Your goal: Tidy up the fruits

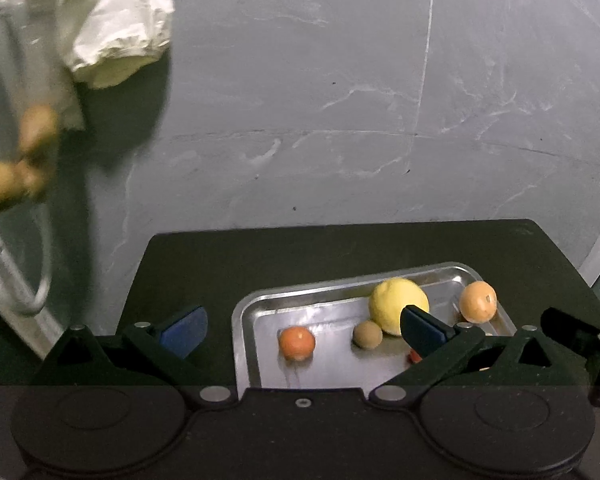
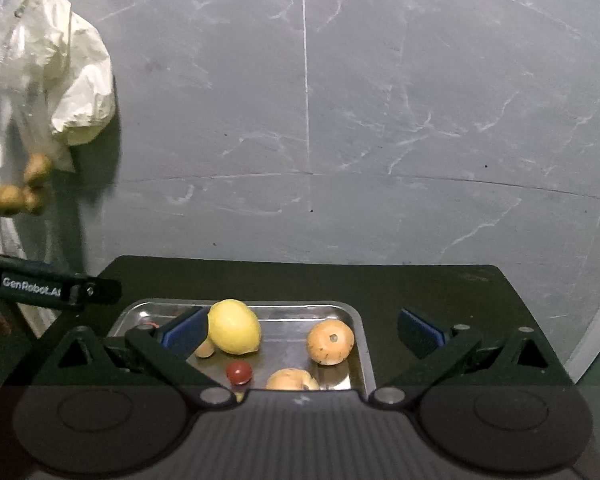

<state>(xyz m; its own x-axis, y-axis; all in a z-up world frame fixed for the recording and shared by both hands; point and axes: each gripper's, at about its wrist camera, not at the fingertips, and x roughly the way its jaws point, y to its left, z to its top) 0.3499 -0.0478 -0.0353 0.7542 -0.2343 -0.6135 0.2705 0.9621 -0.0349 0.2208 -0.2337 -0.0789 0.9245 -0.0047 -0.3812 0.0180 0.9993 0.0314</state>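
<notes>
Metal tray (image 2: pixel 358 344) sits on dark table (image 2: pixel 440 288), against a grey wall. In it: lemon (image 2: pixel 234 326), orange fruit (image 2: pixel 330 340), small red fruit (image 2: pixel 239 372), a small brown fruit (image 1: pixel 367 334), another orange one (image 1: pixel 297 343). Left gripper (image 1: pixel 302 330) and right gripper (image 2: pixel 300 332) both hover over the tray, jaws wide, holding nothing.

Risks, as I judge them: round fruit rolls when nudged by a descending jaw; the lemon lies just beside the right gripper's left pad and could be knocked. Both grippers are close together, so a collision is possible. The smooth tray may slide.
</notes>
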